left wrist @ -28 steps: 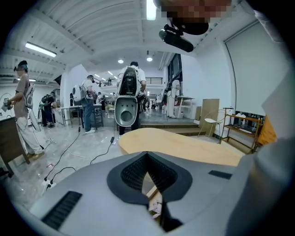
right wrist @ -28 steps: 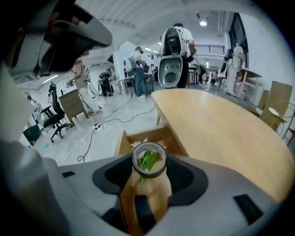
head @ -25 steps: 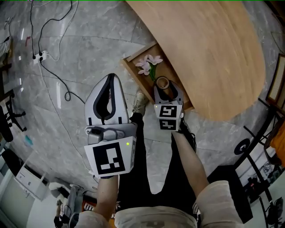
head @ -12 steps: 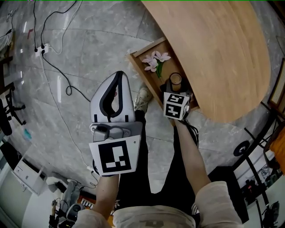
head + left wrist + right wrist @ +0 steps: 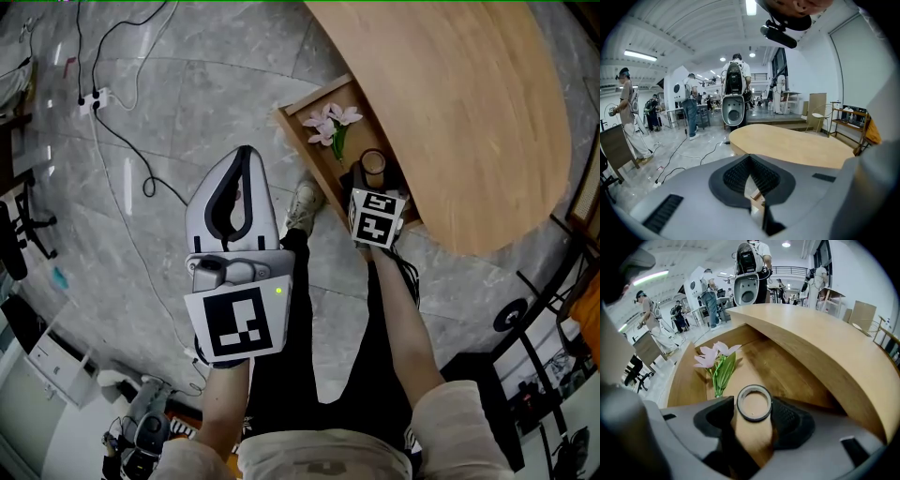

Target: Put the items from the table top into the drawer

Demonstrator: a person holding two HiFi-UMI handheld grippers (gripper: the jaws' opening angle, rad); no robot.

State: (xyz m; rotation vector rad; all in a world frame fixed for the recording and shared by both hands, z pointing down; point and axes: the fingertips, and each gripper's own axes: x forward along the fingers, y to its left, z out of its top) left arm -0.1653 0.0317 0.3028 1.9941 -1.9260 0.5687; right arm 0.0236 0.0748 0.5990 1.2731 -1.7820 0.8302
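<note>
Down into the drawer's (image 5: pixel 787 366) near end came my right gripper (image 5: pixel 753 405), clamped on the tan cylinder (image 5: pixel 751 434); released tilted, it could roll onto the flower (image 5: pixel 715 357). Left gripper (image 5: pixel 751 161) closed, empty.

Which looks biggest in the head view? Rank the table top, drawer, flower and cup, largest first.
1. Table top
2. Drawer
3. Flower
4. Cup, though the right gripper hides part of it, so its place below the flower is unsure.

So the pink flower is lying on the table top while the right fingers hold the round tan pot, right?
No. The pink flower lies inside the open drawer, not on the table top; the right gripper view shows it. The right fingers do hold the round tan pot.
</note>
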